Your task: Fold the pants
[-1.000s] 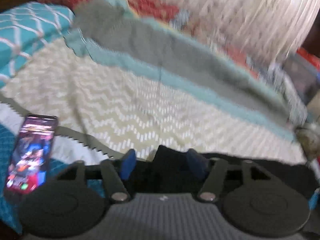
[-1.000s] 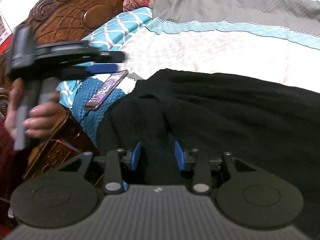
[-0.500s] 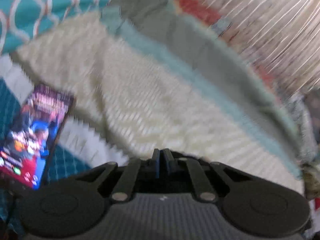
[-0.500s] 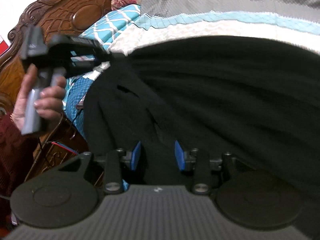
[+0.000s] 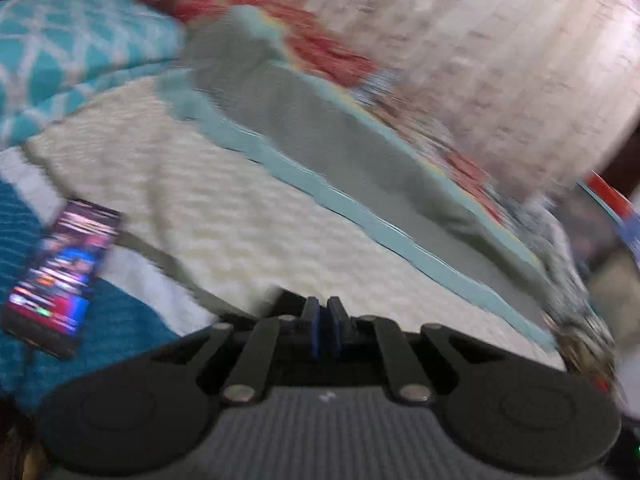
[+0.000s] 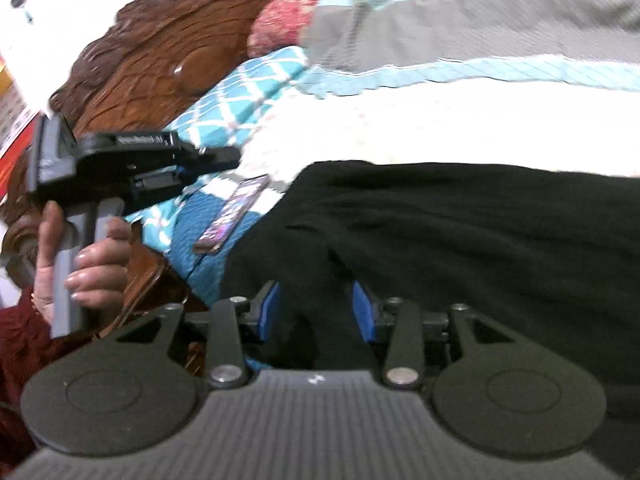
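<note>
Black pants (image 6: 460,240) lie spread on the bed, filling the right wrist view's centre and right. My right gripper (image 6: 316,312) is open, its blue pads on either side of a fold of the pants near their left edge. My left gripper (image 5: 323,326) is shut, jaws pressed together with no cloth showing between them; in the right wrist view it (image 6: 208,160) is held up in a hand, left of the pants and apart from them.
A lit phone (image 5: 60,276) lies on the teal sheet left of the pants, also in the right wrist view (image 6: 232,214). A cream, grey and teal quilt (image 5: 320,152) covers the bed. Teal pillow (image 6: 248,96) and carved wooden headboard (image 6: 152,52) stand at the left.
The left gripper shut, lifted the pants' edge, then let it drop; the pants lie flat again. The right gripper stayed open over the pants.
</note>
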